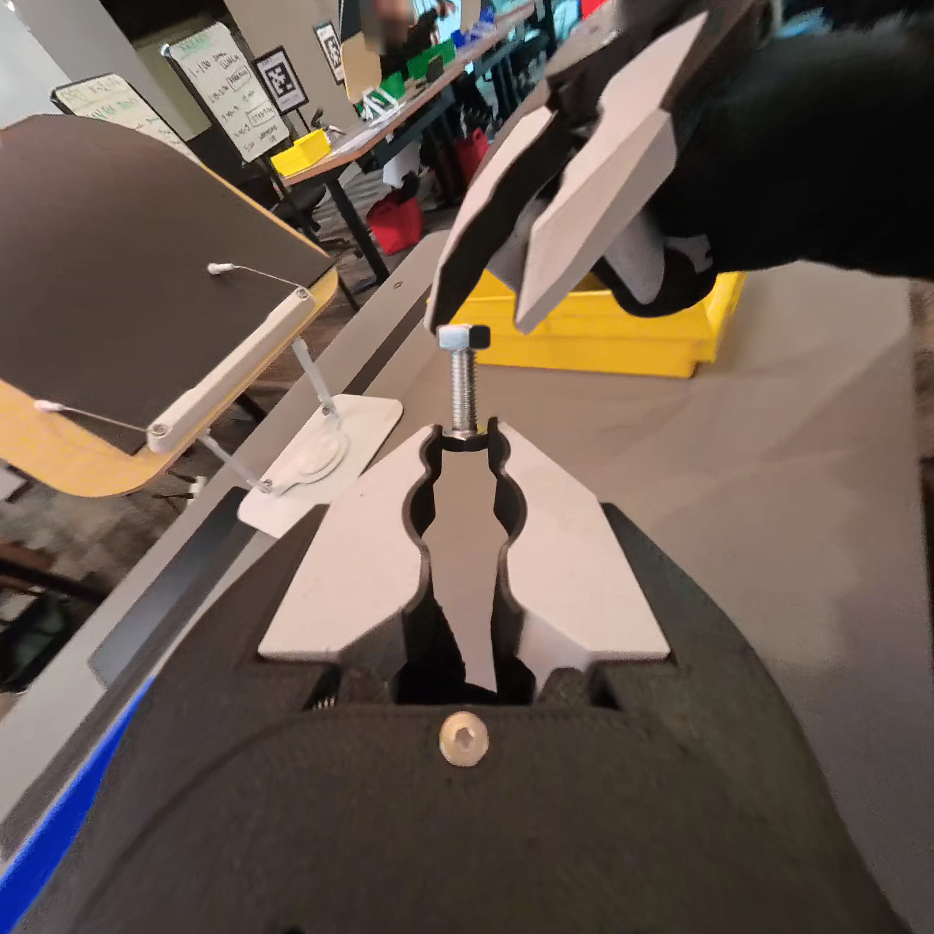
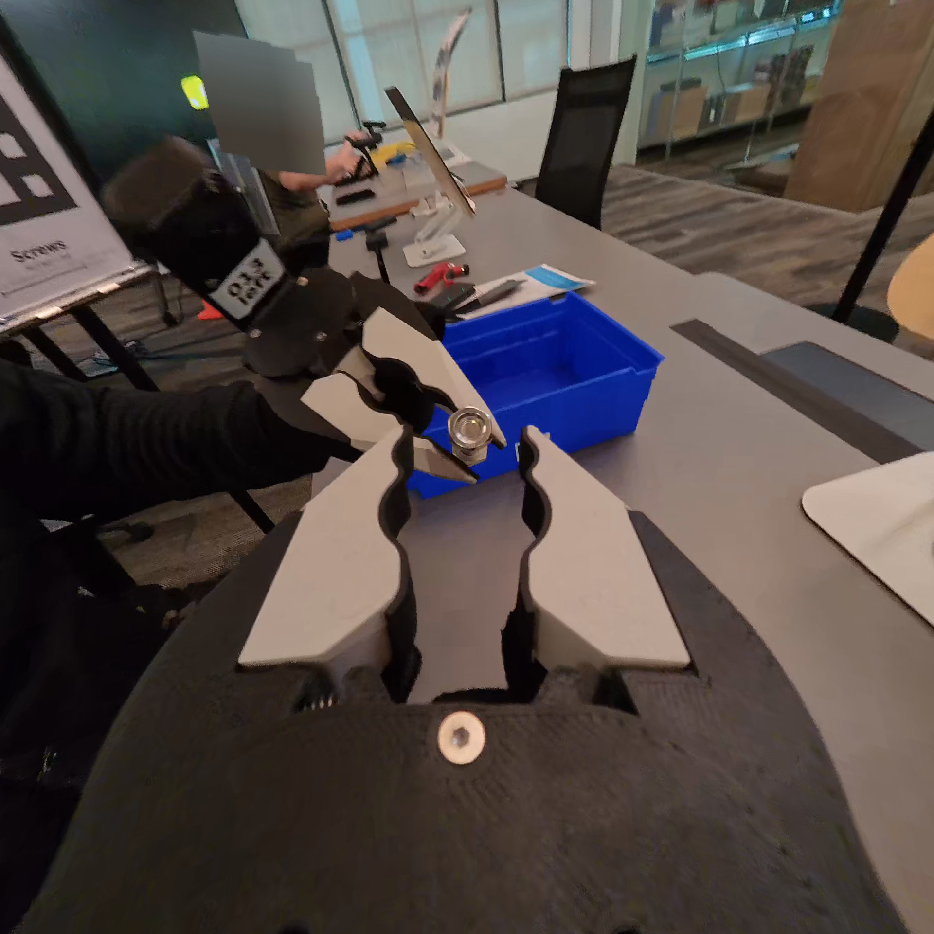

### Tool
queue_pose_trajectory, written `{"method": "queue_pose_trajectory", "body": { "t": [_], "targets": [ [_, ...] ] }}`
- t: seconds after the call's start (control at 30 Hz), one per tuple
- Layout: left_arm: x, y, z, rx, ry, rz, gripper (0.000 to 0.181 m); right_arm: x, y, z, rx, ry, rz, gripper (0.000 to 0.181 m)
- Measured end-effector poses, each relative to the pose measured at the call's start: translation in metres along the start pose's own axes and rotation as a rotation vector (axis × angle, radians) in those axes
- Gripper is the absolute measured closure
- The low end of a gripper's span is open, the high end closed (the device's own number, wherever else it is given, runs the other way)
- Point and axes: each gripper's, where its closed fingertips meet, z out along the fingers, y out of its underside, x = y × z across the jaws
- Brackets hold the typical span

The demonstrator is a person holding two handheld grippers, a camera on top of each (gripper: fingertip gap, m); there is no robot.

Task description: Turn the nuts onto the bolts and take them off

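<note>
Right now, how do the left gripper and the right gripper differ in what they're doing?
The left gripper is shut on the nut at the lower end of the bolt, while the right gripper is open and holds nothing. The left gripper holds the bolt upright from below; the right gripper hangs above the bolt's head, one fingertip close to it. Both have pale fingers with wavy black pads.
</note>
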Motion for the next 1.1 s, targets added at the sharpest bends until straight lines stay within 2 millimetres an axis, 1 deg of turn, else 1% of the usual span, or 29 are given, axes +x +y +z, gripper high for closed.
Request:
{"method": "queue_pose_trajectory", "body": {
  "t": [0.07, 0.13, 0.23, 0.33, 0.4, 0.53, 0.67, 0.73, 0.8, 0.87, 0.97, 1.1],
  "targets": [
    [0.001, 0.004, 0.002, -0.034, -0.022, 0.046, 0.165, 0.003, 0.005, 0.003, -0.018, 0.008, 0.01, 0.143],
    [0.003, 0.006, 0.004, -0.049, -0.027, 0.07, 0.165, 0.003, 0.01, 0.006, -0.037, 0.004, 0.016, 0.15],
    [0.005, 0.007, 0.006, -0.059, -0.025, 0.081, 0.165, 0.003, 0.014, 0.008, -0.055, 0.005, 0.005, 0.165],
    [0.007, 0.008, 0.006, -0.07, -0.006, 0.082, 0.165, 0.004, 0.016, 0.007, -0.079, 0.002, -0.018, 0.166],
    [0.009, 0.008, 0.004, -0.071, 0.028, 0.063, 0.165, 0.001, 0.017, 0.006, -0.104, -0.011, -0.071, 0.166],
    [0.02, 0.006, -0.002, -0.059, 0.193, -0.043, 0.165, -0.009, 0.02, 0.005, -0.218, -0.049, -0.298, 0.165],
    [0.039, 0.011, -0.016, -0.08, 0.436, -0.154, 0.165, -0.023, 0.034, 0.006, -0.392, -0.103, -0.596, 0.165],
    [0.046, 0.015, -0.025, -0.089, 0.528, -0.186, 0.165, -0.03, 0.039, 0.01, -0.439, -0.122, -0.733, 0.165],
    [0.048, 0.018, -0.028, -0.084, 0.562, -0.214, 0.165, -0.033, 0.042, 0.013, -0.485, -0.108, -0.886, 0.166],
    [0.048, 0.02, -0.029, -0.065, 0.583, -0.243, 0.165, -0.033, 0.043, 0.015, -0.522, -0.092, -0.989, 0.165],
    [0.046, 0.018, -0.031, -0.034, 0.608, -0.286, 0.165, -0.031, 0.042, 0.016, -0.54, -0.067, -1.069, 0.165],
    [0.049, 0.017, -0.035, -0.018, 0.655, -0.32, 0.165, -0.034, 0.042, 0.017, -0.553, -0.039, -1.177, 0.165]
  ]
}}
